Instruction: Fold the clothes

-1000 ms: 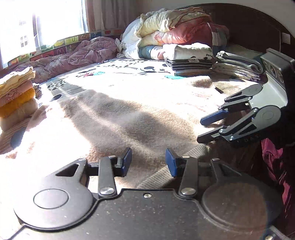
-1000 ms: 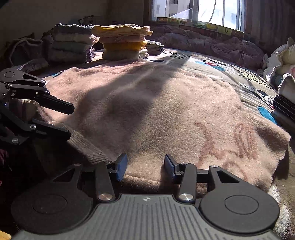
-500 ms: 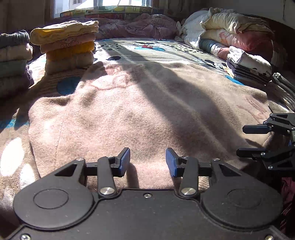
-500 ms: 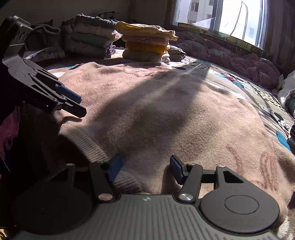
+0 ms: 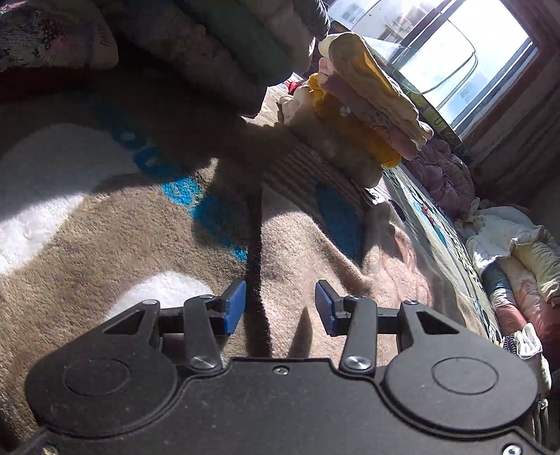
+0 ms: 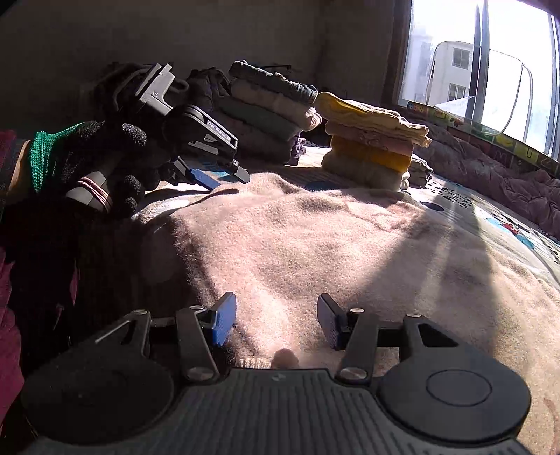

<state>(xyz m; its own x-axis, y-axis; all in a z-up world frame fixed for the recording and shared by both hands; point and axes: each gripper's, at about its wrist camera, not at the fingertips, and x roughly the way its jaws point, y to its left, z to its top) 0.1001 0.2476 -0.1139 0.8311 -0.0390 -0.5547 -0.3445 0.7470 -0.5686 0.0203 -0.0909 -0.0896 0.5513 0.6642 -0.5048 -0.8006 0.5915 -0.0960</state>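
A sunlit window [image 6: 490, 63] stands behind the bed; a patterned bedsheet [image 5: 87, 196] covers it, a crumpled quilt [image 6: 500, 182] beneath the window.

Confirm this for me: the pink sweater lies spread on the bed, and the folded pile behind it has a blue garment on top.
Not quite. The pink sweater does lie spread on the bed, but the folded pile behind it has a pale yellow garment on top, not a blue one. The right wrist view shows it.

Sunlit window [image 6: 497, 59], dark wall [image 6: 157, 31], patterned bedspread [image 5: 87, 217]
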